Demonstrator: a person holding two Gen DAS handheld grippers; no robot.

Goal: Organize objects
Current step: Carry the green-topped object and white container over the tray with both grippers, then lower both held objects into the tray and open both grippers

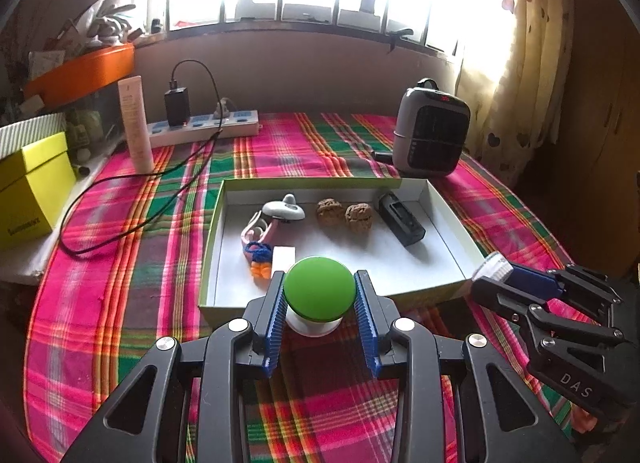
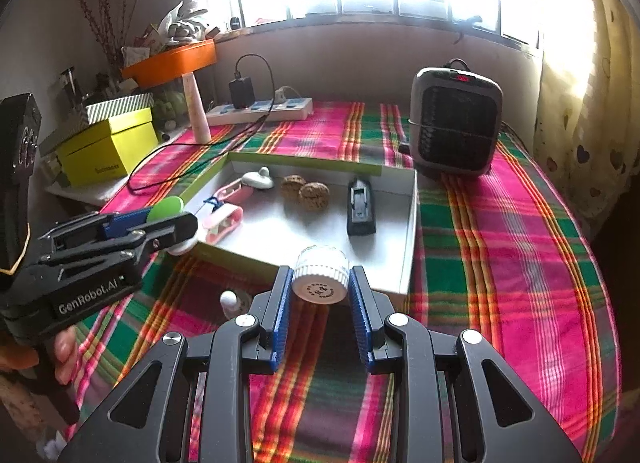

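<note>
My left gripper (image 1: 319,287) is shut on a green-capped white jar (image 1: 319,291), held over the near edge of the shallow white box (image 1: 448,219). In the right wrist view that gripper (image 2: 176,219) shows at the left with the green cap (image 2: 166,209) between its pads. My right gripper (image 2: 320,283) is shut on a white ribbed-lid bottle (image 2: 320,279) above the box's near right corner; from the left wrist view the same bottle (image 1: 493,267) is seen in the right gripper (image 1: 496,275). The box holds two walnuts (image 1: 344,214), a black charger (image 1: 401,219), a white-and-pink tool (image 1: 276,215) and a small blue-orange charm (image 1: 258,259).
A grey fan heater (image 1: 432,129) stands behind the box on the plaid cloth. A power strip (image 1: 200,127) with a black adapter and trailing cable, a tall white tube (image 1: 136,125) and a yellow box (image 1: 32,187) lie at the back left. A small white bottle (image 2: 230,301) stands near the box.
</note>
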